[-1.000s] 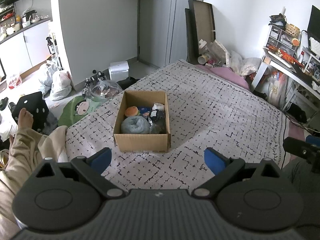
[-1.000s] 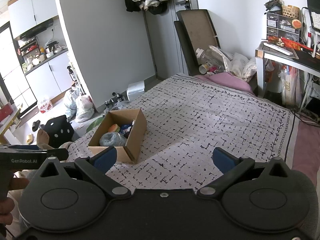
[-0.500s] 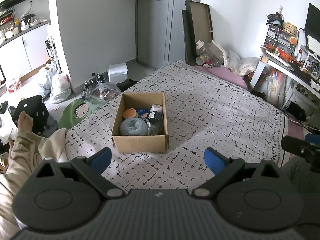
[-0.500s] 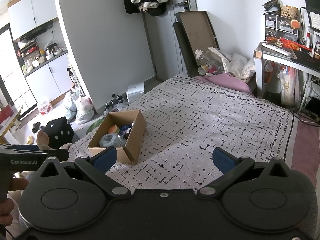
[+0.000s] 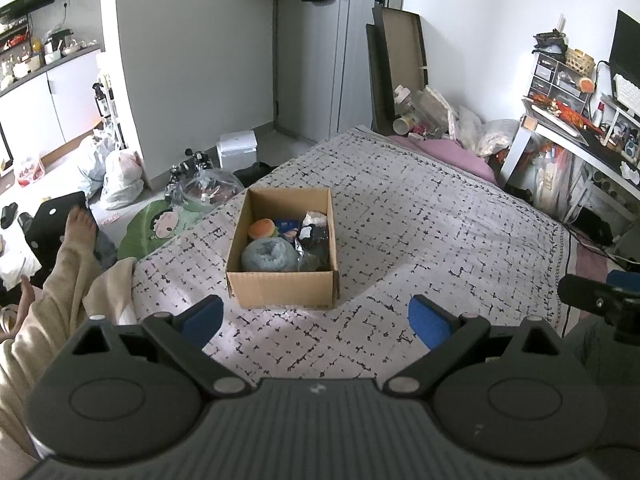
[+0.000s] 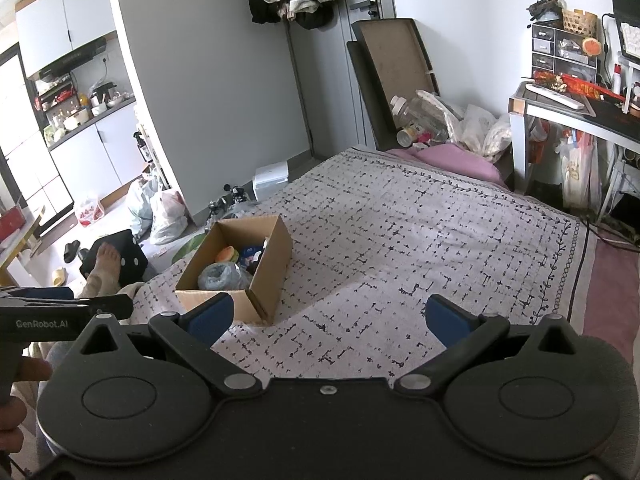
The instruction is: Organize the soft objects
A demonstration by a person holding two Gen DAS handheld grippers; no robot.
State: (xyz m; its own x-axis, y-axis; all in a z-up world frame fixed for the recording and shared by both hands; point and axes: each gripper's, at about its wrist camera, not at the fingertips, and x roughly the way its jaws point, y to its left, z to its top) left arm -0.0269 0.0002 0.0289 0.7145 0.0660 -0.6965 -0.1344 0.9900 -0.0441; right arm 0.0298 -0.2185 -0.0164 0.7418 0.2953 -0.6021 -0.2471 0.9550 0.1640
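Soft objects sit gathered in the cardboard box [image 5: 282,276] on the bed, which is where I read the task to stand. From my left wrist view, the box rests on the patterned bedspread [image 5: 440,232], a little left of centre and just beyond my left gripper [image 5: 314,318]. Inside I can make out a grey-blue ring-shaped plush [image 5: 269,255] at the near left, an orange-topped plush [image 5: 261,228] behind it, something blue [image 5: 289,225] at the far middle, and a dark crinkly bundle [image 5: 314,240] with a white piece on the right side; I cannot tell what that last one is. The left gripper's jaws stand wide apart with nothing between them. The right gripper pokes in at the right edge of this view.

From my right wrist view, the same box [image 6: 272,264] lies to the near left on the bedspread, close to the bed's left edge, with the same soft things showing over its rim. My right gripper [image 6: 330,320] hangs over the bedspread with its jaws spread wide and holding nothing. The left gripper shows at the left edge.

I see no loose soft items on the bedspread in either view, so I judge the collecting to be done or nearly so. What may remain, if anything, lies outside what I can see.
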